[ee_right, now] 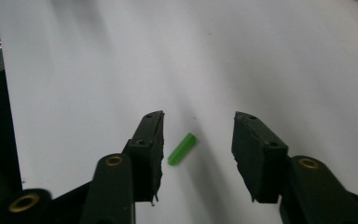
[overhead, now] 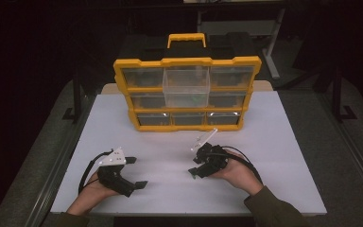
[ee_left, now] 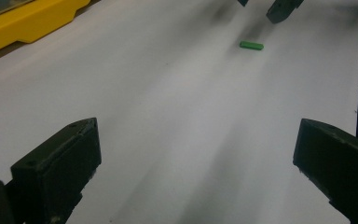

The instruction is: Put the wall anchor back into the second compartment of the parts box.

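R tongs (ee_right: 198, 140) apart, straddling green block (ee_right: 182, 149) flat on worktop (ee_right: 98, 70) | block long axis diagonal to jaw gap, closer to one jaw | L tongs (ee_left: 193, 158) apart, empty, well off | R nearer

Two hand-held grippers, left gripper (overhead: 133, 172) and right gripper (overhead: 195, 160): black bodies, blocky black jaws with recessed screws, brass-ringed pivot holes, pale three-cornered top plates, looping black cables. Dark olive sleeve (overhead: 276, 211) on right forearm.
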Demonstrator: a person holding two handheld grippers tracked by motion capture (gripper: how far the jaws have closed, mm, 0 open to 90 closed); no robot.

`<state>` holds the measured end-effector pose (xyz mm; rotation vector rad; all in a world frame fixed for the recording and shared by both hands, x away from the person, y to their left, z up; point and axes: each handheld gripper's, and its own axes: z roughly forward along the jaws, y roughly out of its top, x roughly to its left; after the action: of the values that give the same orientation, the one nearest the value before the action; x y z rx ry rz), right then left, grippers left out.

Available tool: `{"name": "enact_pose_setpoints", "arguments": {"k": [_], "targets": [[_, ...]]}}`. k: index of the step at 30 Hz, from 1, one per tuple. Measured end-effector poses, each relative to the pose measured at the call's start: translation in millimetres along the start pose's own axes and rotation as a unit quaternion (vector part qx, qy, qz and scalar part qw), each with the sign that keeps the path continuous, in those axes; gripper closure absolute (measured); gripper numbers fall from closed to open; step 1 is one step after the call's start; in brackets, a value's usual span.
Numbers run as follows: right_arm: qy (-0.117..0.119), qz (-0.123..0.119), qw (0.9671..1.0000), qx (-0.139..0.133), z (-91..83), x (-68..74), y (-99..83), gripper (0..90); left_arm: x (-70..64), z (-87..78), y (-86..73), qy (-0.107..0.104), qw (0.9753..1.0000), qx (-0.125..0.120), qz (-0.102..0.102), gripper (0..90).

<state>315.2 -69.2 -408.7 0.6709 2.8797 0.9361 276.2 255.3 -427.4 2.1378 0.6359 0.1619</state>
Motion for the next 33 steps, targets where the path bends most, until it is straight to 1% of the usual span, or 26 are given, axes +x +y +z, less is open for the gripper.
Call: {"name": "enact_pose_setpoints", "arguments": {"k": [3,4,10,15,19,22,25,31,33], "targets": [[0.003,-0.002,0.9999,0.012,7.2,1.1,-0.2,60.3,-0.5,-0.3,0.1,0.000,1.0000,0.000,-0.002,0.7],[0.004,-0.007,0.9999,0.013,9.5,0.8,-0.3,61.8,-0.5,-0.4,0.1,0.000,1.0000,-0.001,-0.002,0.7],[0.015,-0.007,0.9996,0.023,16.7,1.1,-0.5,68.8,-1.1,-0.3,0.1,0.000,1.0000,0.000,-0.002,0.7],[0.013,-0.005,0.9993,0.034,21.6,0.9,-1.6,72.3,-1.6,0.2,0.2,-0.001,1.0000,0.000,-0.005,0.7],[0.009,-0.008,0.9992,0.038,25.4,1.3,-3.5,74.8,-0.8,0.0,0.3,0.000,1.0000,0.002,-0.002,0.7],[0.002,-0.011,0.9992,0.038,25.3,1.8,-3.8,78.6,-1.2,0.0,0.2,-0.002,1.0000,0.001,-0.004,0.7],[-0.003,-0.009,0.9992,0.040,25.0,1.6,-4.1,83.1,-1.1,-0.1,0.3,-0.001,1.0000,0.001,-0.003,0.7],[0.000,-0.007,0.9992,0.039,23.8,-1.4,-4.2,84.1,-1.0,0.0,0.2,-0.001,1.0000,0.001,-0.003,0.7],[0.001,0.000,0.9993,0.036,21.2,-3.3,-4.5,84.2,-1.0,0.0,0.2,-0.001,1.0000,0.001,-0.003,0.7]]}}
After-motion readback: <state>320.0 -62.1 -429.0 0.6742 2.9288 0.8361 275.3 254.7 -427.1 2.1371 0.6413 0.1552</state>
